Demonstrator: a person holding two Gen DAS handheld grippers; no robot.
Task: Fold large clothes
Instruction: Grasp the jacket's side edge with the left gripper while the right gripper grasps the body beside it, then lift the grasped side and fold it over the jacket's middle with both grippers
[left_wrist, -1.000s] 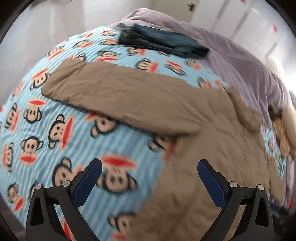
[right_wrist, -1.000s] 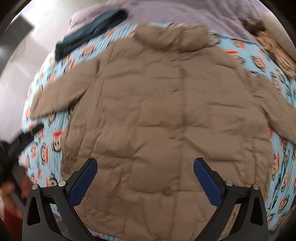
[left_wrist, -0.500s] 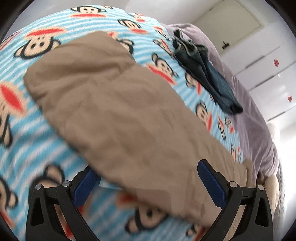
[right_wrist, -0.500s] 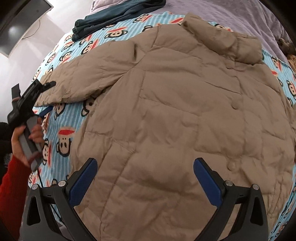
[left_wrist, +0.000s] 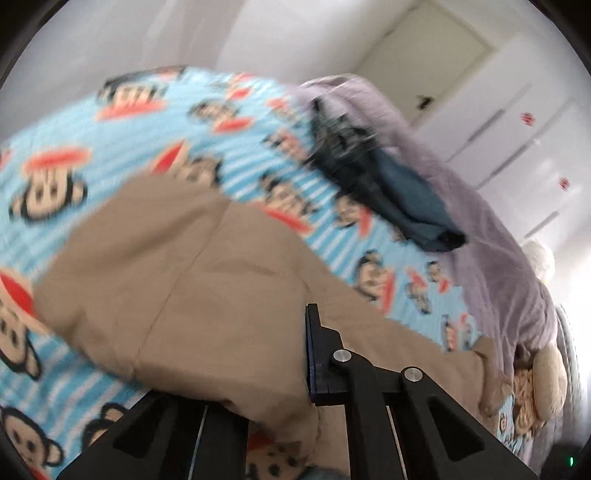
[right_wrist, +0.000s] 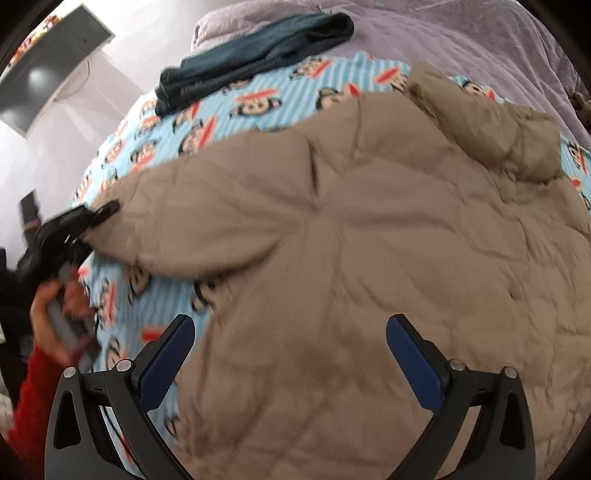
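Left gripper (right_wrist: 105, 212) is clamped on the cuff of the tan jacket's sleeve (left_wrist: 177, 295), jaws just closed with the fabric between them. The tan jacket (right_wrist: 369, 258) lies spread flat, front up, across the monkey-print blanket (right_wrist: 155, 306). So this looks like the first fold: sleeve in. Next move, I'd say, is carrying that cuff across the chest. Right gripper (right_wrist: 290, 354) hangs wide open over the jacket's lower body, holding nothing.
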